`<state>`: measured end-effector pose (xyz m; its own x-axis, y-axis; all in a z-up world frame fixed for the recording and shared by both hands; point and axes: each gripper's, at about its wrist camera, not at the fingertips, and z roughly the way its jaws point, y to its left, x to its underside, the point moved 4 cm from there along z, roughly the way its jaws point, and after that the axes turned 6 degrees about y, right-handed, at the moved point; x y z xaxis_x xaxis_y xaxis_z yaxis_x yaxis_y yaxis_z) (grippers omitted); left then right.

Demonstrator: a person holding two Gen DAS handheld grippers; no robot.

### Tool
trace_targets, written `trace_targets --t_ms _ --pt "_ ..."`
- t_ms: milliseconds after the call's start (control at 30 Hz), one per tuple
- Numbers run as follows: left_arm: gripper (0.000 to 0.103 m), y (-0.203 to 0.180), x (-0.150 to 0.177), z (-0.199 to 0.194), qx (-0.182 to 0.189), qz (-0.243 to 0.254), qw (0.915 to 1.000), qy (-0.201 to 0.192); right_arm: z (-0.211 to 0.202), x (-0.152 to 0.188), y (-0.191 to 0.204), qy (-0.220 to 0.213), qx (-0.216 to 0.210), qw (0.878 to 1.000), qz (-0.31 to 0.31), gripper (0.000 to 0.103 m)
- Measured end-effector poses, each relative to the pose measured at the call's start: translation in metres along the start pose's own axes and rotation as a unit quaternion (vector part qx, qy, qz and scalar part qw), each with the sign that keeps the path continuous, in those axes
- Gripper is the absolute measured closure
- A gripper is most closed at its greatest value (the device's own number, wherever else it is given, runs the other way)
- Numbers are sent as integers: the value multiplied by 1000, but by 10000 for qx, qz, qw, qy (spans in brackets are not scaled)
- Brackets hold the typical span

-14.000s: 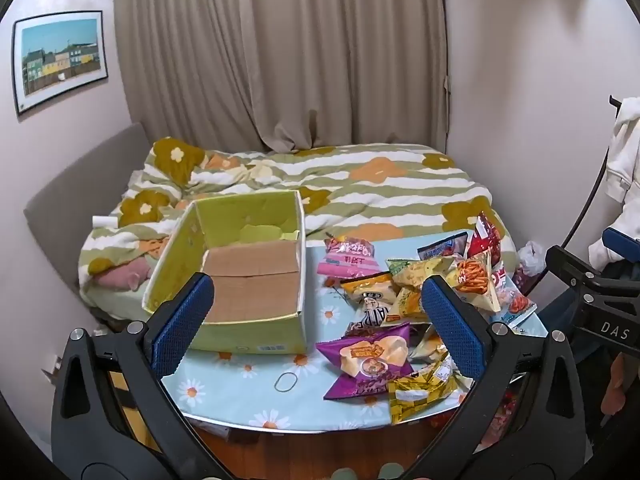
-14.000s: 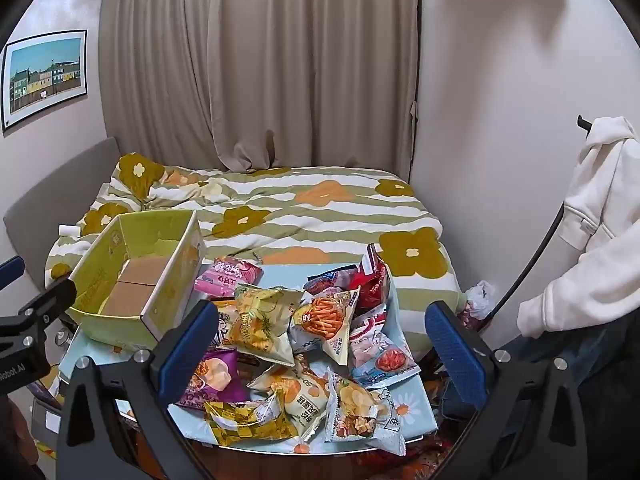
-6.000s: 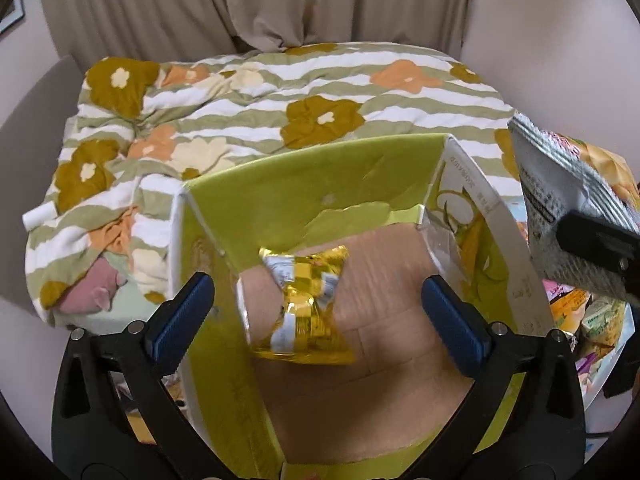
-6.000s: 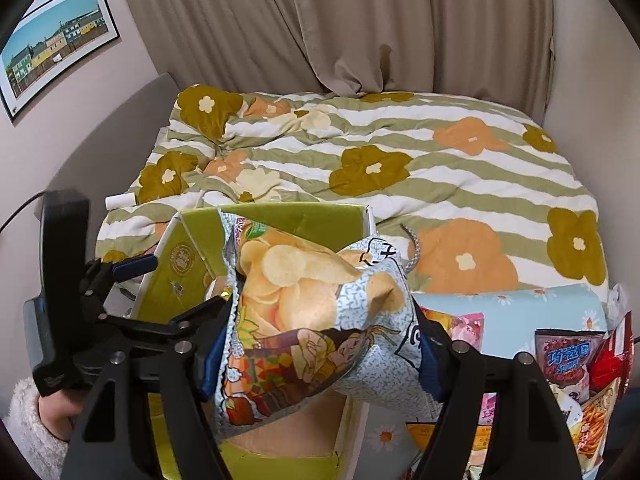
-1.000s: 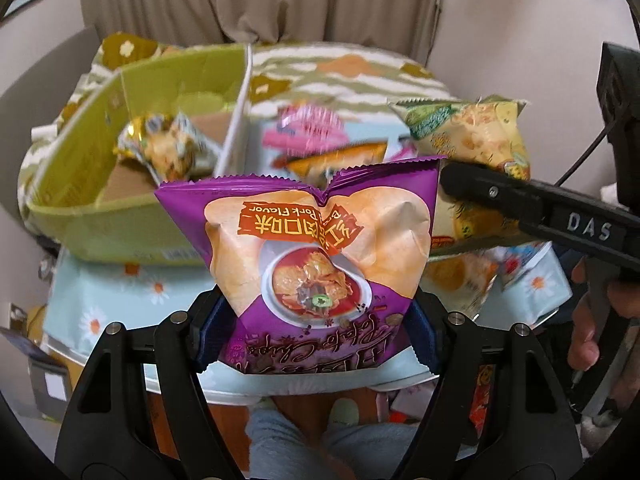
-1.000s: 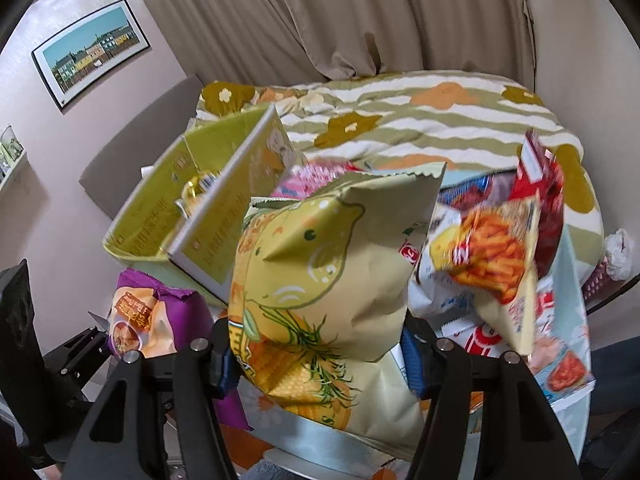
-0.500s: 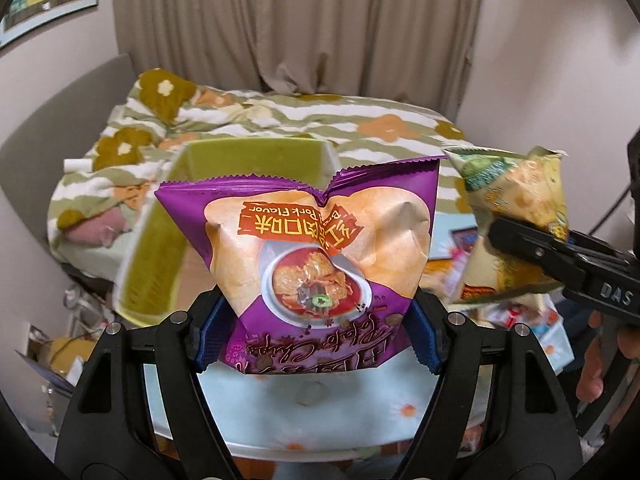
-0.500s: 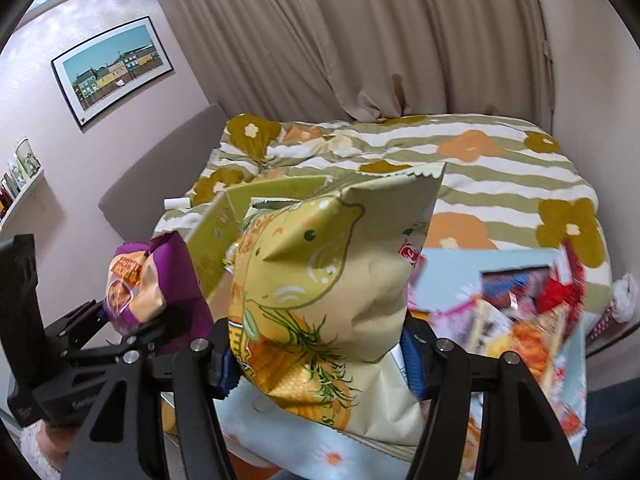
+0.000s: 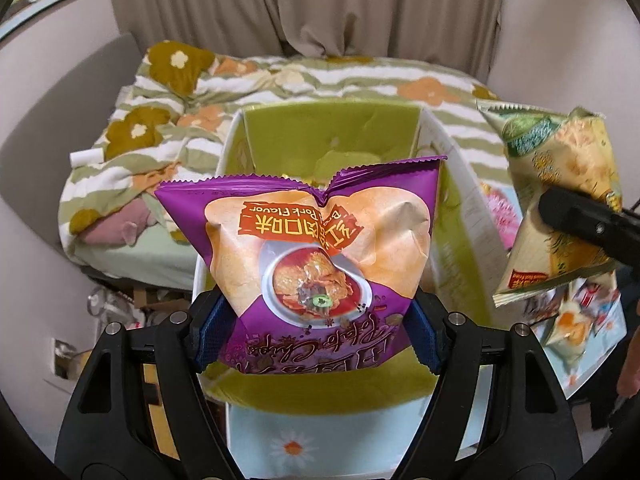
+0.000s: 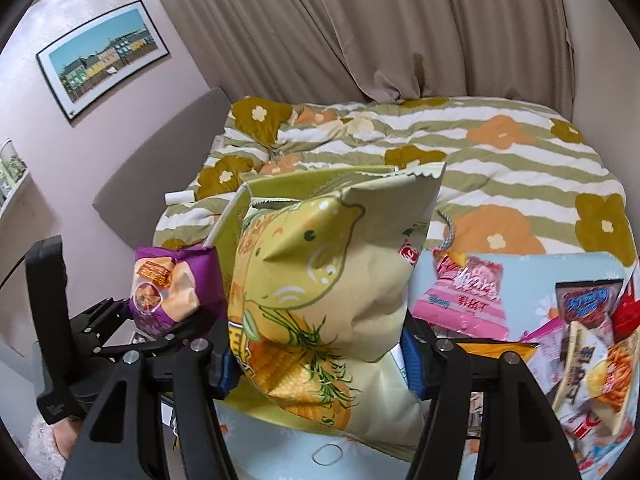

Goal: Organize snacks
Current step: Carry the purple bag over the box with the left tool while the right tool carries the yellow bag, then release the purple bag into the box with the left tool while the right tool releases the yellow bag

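The left gripper was seen low in the middle of the left wrist picture. Its jaws were pressed onto the bottom of a purple chip bag, one blue pad on each side. The bag was held up with its words upside down. It filled the middle of the frame, in front of the green box. The box was seen standing on a light blue table cloth with daisies.

The right gripper was seen low in the middle of the right wrist picture. Its jaws were squeezed onto the lower part of a big yellow corn snack bag. That bag was held up in the middle of the frame and most of the green box was hidden by it. The same yellow bag was seen at the right edge of the left wrist picture.

The purple bag was seen at the middle left of the right wrist picture, beside the yellow one.

More snacks were left lying on the cloth at the right of that picture, with a pink packet the closest one. A striped flower blanket was seen across the upper part.
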<state>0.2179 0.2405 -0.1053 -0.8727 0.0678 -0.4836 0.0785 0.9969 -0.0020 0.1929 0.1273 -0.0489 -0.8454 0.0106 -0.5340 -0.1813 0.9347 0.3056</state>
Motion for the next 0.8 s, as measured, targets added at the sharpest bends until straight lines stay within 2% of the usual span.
trace_targets --t_ms 67,100,133,167,300,533,800 --pt "26 3 1 10 42 101 9999 101 7 0 3 39 89 9999 107 44" --pt "19 4 2 14 126 181 9997 121 10 1 4 56 128 9998 145 44" --pt "6 4 3 16 194 254 9994 114 12 2 3 69 172 9997 170 44" --pt "0 5 5 16 191 295 9994 73 14 3 5 85 238 9995 189 44" --pt "0 5 10 10 292 423 9987 29 21 7 7 203 415 9988 191 44" --pt "0 13 19 -5 258 339 9990 -99 26 6 25 339 435 9985 -16 44" --pt "0 37 11 -18 89 -29 9997 -224 41 -25 46 329 208 9989 -254 44"
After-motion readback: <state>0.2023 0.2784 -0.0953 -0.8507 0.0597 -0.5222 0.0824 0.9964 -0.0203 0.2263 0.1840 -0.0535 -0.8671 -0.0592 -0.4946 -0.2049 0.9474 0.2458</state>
